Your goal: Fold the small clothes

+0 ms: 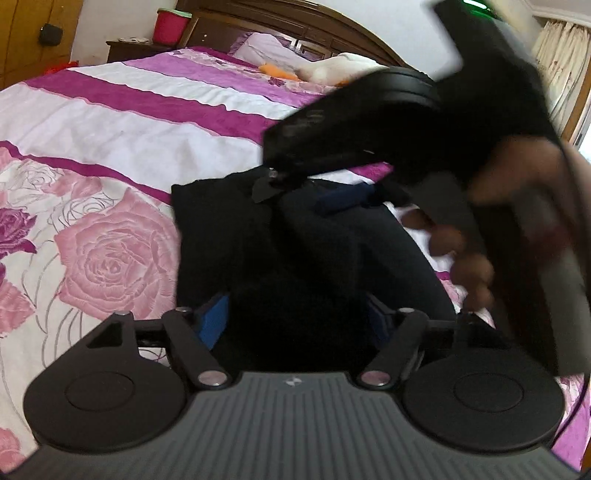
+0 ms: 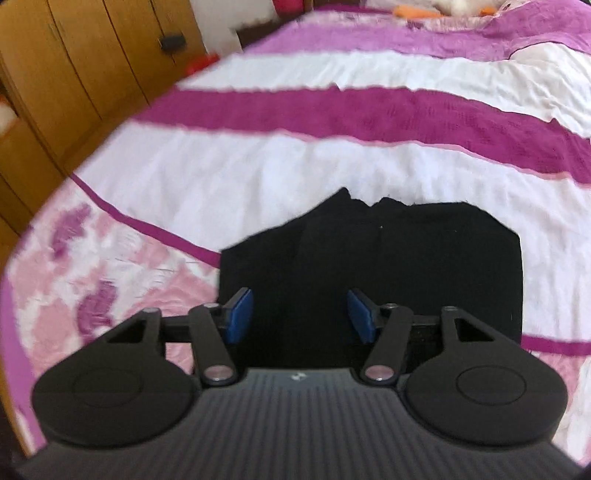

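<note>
A small black garment [image 1: 258, 236] lies on the bed's pink and white floral cover [image 1: 110, 122]. My left gripper [image 1: 295, 321] is open just above the garment's near edge, its blue pads [image 1: 214, 319] spread on either side of the cloth. The right gripper's black body [image 1: 351, 122] hovers over the garment's far right part in the left wrist view. In the right wrist view the garment [image 2: 388, 258] lies partly folded, and my right gripper [image 2: 301, 314] is open over its near part, blue pads [image 2: 240, 314] apart with nothing between them.
A wooden wardrobe [image 2: 74, 74] stands left of the bed. A wooden headboard [image 1: 295, 22], a nightstand with a red bucket [image 1: 171, 24], pillows and a white and orange soft toy [image 1: 332, 68] are at the far end. A curtained window [image 1: 561, 48] is at the right.
</note>
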{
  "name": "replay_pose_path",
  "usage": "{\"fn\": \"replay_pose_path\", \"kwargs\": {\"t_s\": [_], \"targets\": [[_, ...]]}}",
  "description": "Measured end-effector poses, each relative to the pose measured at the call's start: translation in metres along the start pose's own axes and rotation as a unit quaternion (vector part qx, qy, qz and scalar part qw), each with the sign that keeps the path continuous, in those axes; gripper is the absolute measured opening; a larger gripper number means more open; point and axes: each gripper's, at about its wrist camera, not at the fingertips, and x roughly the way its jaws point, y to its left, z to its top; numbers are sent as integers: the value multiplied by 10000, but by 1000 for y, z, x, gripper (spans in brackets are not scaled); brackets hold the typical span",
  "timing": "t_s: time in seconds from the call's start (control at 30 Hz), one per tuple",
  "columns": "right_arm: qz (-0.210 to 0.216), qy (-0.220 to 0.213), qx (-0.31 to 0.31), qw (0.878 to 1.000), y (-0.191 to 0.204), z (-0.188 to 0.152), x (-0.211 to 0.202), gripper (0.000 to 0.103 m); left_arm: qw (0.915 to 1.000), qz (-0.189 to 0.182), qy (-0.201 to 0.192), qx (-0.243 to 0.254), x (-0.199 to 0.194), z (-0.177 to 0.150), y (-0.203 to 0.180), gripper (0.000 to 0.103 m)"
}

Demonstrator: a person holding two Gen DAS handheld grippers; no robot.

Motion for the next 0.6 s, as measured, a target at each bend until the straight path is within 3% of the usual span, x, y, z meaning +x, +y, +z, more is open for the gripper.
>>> {"fn": "replay_pose_path", "kwargs": {"t_s": [0.1,0.17,0.2,0.23,0.3,0.33,0.43,0.6], "targets": [[-283,249,-282,9989,9,12,19,58,9998,-120,-123,54,0,-1,2,76],[-425,389,-319,9978,11,17,32,58,9997,-126,-210,48,0,-1,3,68],[-485,410,-328,9974,11,17,38,58,9996,-142,-234,12,0,-1,5,60],[-533,396,-345,9972,11,16,42,58,9994,-213,-251,-62,1,0,8,45],[-667,325,-452,9962,11,11,48,34,9987,-415,-233,-202,1,1,12,22],[-627,254,-480,9966,9,8,49,18,9986,-425,-263,-188,0,1,12,18],[-433,-62,-268,9987,1,5,36,13,9980,-441,-446,-12,-7,0,7,13],[17,-828,-38,9966,1,13,-11,11,9964,-471,-706,-15,-27,3,6,12]]}}
